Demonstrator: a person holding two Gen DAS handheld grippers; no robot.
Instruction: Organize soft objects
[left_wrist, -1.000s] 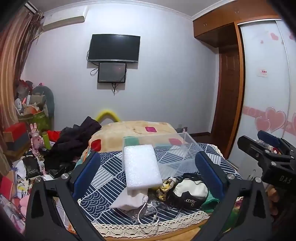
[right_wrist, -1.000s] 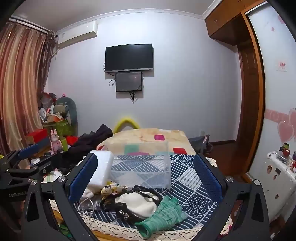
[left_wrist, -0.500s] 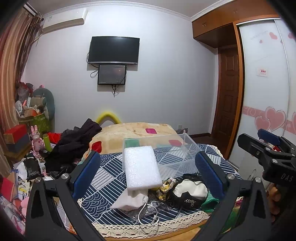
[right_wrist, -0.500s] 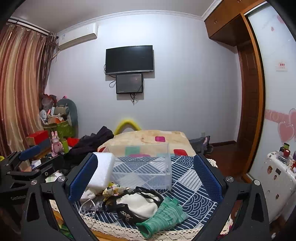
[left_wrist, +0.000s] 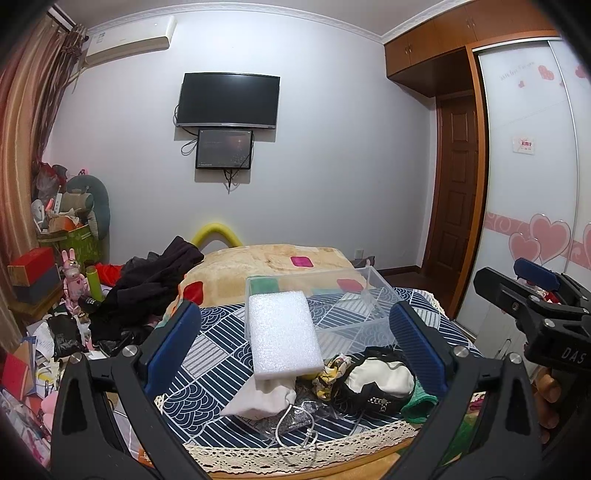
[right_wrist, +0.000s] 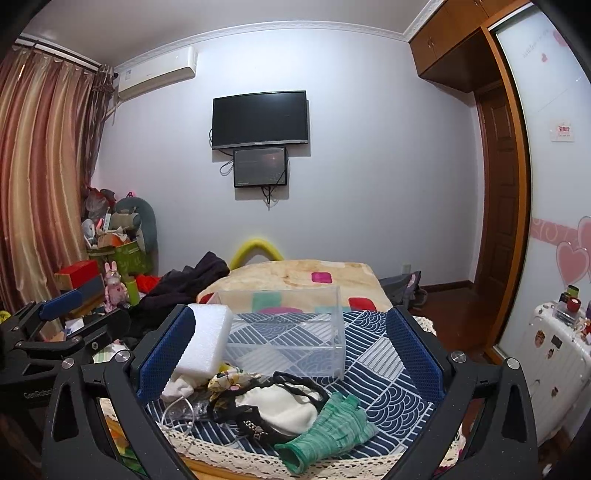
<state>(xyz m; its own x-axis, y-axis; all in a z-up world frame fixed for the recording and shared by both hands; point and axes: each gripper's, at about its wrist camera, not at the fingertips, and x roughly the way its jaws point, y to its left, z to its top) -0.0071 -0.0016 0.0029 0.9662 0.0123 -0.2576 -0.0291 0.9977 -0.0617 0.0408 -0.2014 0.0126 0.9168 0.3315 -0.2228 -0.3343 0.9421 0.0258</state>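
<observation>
Blue cloth: a patterned navy-and-white cover (right_wrist: 384, 362) with a lace edge is lying over the table and is carrying all the task things.
Clear box: a transparent plastic box (right_wrist: 295, 325) is standing open in the middle of the cloth; it is the landmark for the lines below.
Foam block: a white foam block (left_wrist: 282, 334) is leaning against the left side of the clear box, with its low end resting on a white cloth pouch (left_wrist: 264, 398).
Soft pile: in front of the clear box, a cream and black bag (right_wrist: 280, 404) is lying, a floral scrunchie (right_wrist: 231, 378) just at its left, and a green knitted glove (right_wrist: 325, 426) at its right, near the lace edge.
Cable: a white cord (left_wrist: 301, 432) is curling in front of the pouch.
Left gripper: the left gripper (left_wrist: 295, 354) is hovering before the table, its blue fingers wide apart and holding nothing.
Right gripper: the right gripper (right_wrist: 291, 358) is also spread wide, gripping nothing.
Room behind the box: a bed with a beige blanket (right_wrist: 295, 275), dark clothes (left_wrist: 155, 284) at its left, and a black television (right_wrist: 260, 118) on the white wall.
Room at right of the box: a wooden door (left_wrist: 456, 184) and a wardrobe with pink hearts (left_wrist: 543, 240).
</observation>
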